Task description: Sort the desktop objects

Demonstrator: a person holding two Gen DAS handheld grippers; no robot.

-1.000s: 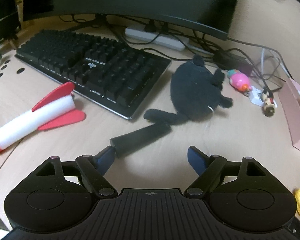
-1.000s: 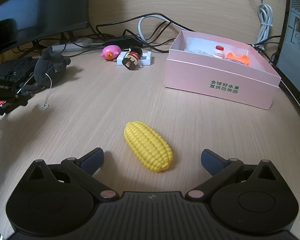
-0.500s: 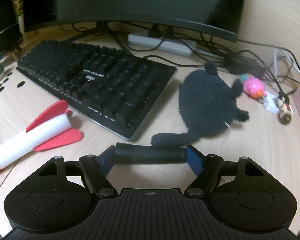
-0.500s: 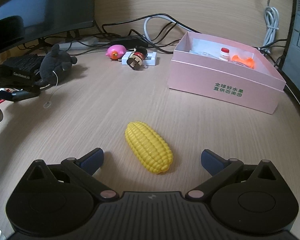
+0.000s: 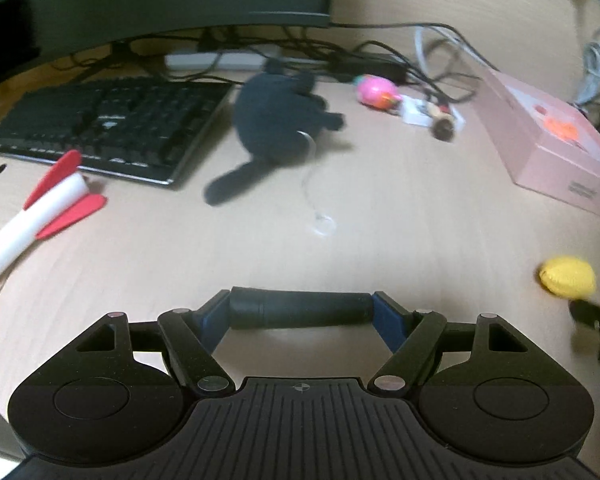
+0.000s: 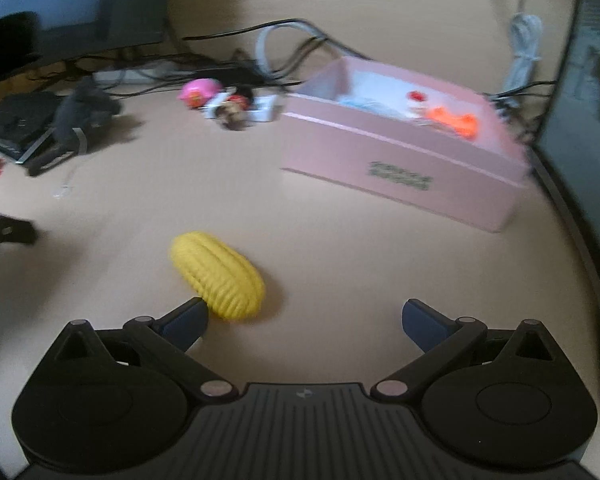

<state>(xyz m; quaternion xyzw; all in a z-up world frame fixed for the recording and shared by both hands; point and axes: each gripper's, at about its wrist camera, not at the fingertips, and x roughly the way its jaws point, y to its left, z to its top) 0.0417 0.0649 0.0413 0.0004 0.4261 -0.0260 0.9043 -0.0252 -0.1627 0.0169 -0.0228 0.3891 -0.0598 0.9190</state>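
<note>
My left gripper [image 5: 302, 306] is shut on a black cylinder [image 5: 284, 312], gripped end to end between the blue pads and held above the wooden desk. In the right wrist view a yellow toy corn cob [image 6: 218, 274] lies on the desk just ahead of the left fingertip of my right gripper [image 6: 306, 314], which stands open with nothing between its fingers. The same corn cob [image 5: 567, 275] shows at the right edge of the left wrist view. The open pink box [image 6: 400, 160] sits beyond the corn to the right, with small orange and white items inside.
A black plush toy [image 5: 276, 124] lies beside a black keyboard [image 5: 108, 120]. A red and white rocket [image 5: 32, 220] lies at the left. A pink toy [image 5: 376, 90], a small figure [image 5: 442, 120] and tangled cables sit at the back under the monitor.
My left gripper closed on the black cylinder, took it off the desk and swung right, away from the keyboard. My right gripper shifted right, so the corn now sits by its left finger.
</note>
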